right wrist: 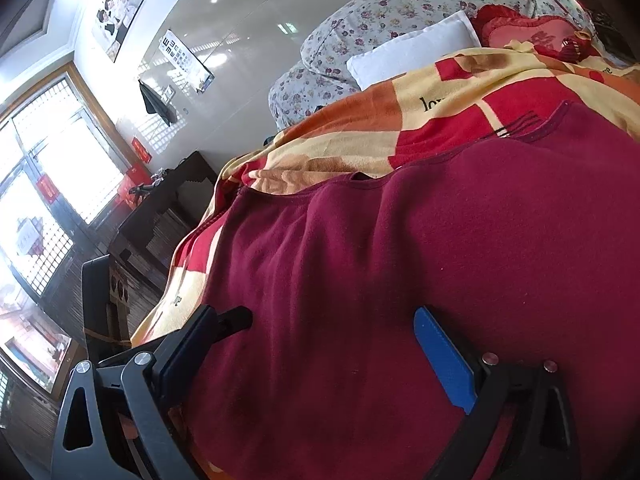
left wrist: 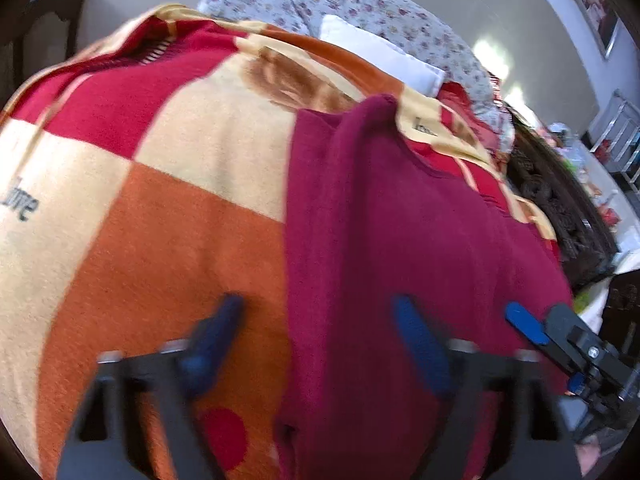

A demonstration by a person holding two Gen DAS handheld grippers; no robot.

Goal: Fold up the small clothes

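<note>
The left tongs [left wrist: 318, 312] point down at the bed with their 2 blue-padded fingers spread apart, blurred in the left wrist view. The left edge of the maroon garment [left wrist: 400, 208] runs between them: 1 finger is over the orange square of blanket [left wrist: 160, 216], the other over the maroon cloth. The pads do not visibly pinch anything, so I read these tongs as open around the hem, not gripping it.

The right tongs [right wrist: 332, 332] also stand wide, both fingers low over the near part of the same garment [right wrist: 420, 260], with cloth between them but no fold pressed in the pads. In the left wrist view their blue tip [left wrist: 524, 322] shows just to the right of the left pair.

Ahead of both pairs the garment lies spread mostly flat, its neckline at the far end and 1 long ridge running away from the left tongs. Beyond it the checked blanket carries on to a white pillow [right wrist: 416, 46] and a flowered quilt [right wrist: 360, 20].

By my judgement the folding has barely begun: the garment is laid out but no clean fold shows. Gripping the near edge and every fold are left.
</note>
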